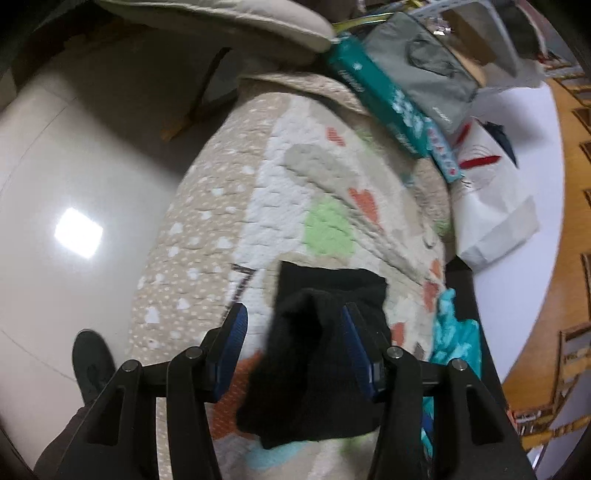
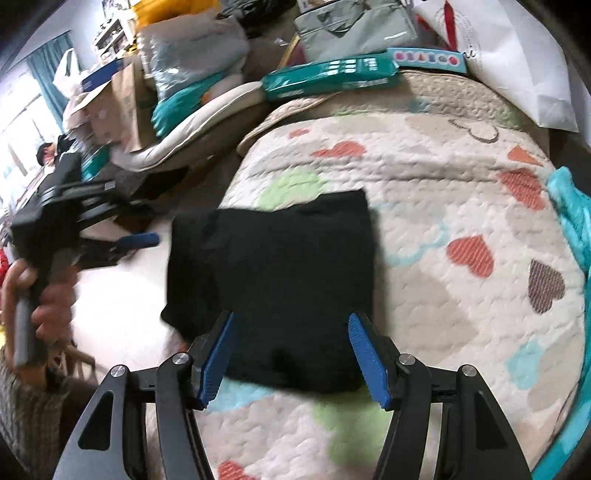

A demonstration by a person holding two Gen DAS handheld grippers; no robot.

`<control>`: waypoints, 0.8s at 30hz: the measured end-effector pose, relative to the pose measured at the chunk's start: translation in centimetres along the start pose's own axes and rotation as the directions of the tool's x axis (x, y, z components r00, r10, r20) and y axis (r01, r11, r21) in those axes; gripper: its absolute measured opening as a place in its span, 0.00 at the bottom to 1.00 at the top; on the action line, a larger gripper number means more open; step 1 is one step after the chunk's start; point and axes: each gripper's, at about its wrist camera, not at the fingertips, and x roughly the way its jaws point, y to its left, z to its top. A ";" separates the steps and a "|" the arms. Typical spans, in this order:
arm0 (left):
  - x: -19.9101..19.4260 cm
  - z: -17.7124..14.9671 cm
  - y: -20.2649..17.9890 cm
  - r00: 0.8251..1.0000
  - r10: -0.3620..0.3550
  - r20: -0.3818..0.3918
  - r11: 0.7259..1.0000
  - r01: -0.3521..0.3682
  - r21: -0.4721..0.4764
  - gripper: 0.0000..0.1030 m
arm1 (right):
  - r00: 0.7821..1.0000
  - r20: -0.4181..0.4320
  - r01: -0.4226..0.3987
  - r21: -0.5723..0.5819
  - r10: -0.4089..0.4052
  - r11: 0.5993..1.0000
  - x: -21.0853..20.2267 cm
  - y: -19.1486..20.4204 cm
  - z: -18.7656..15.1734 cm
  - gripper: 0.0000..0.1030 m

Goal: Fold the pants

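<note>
The black pants [image 2: 273, 266] lie folded into a compact rectangle on a quilted mat [image 2: 443, 192] with coloured hearts. In the left wrist view the pants [image 1: 317, 354] show as a dark bundle between and below the fingers. My left gripper [image 1: 293, 314] is open above the pants' near edge, holding nothing. It also shows in the right wrist view [image 2: 140, 240], held in a hand to the left of the pants. My right gripper [image 2: 291, 319] is open just above the pants' near edge, holding nothing.
A teal package [image 2: 332, 74], a grey bag [image 2: 354, 29] and a white paper bag [image 2: 517, 62] line the mat's far edge. A turquoise cloth [image 2: 572, 229] lies at the right. Glossy floor [image 1: 74, 184] is left of the mat. Piled bedding [image 2: 192, 55] stands at the back left.
</note>
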 end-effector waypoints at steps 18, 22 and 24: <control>3.3 -4.8 -3.9 0.956 0.289 -0.057 0.893 -0.248 0.376 0.06 | 0.999 -0.013 0.031 0.098 -0.030 0.995 1.1 -3.1 0.3 0.66; 4.6 -5.1 -2.4 0.927 0.358 -0.112 0.872 -0.288 0.397 0.07 | 1.000 -0.024 0.013 0.117 -0.011 0.993 1.5 -3.4 0.9 0.66; 4.7 -5.1 -2.3 0.925 0.360 -0.124 0.869 -0.284 0.404 0.11 | 0.999 -0.037 -0.004 0.122 0.009 0.993 2.2 -3.4 1.4 0.66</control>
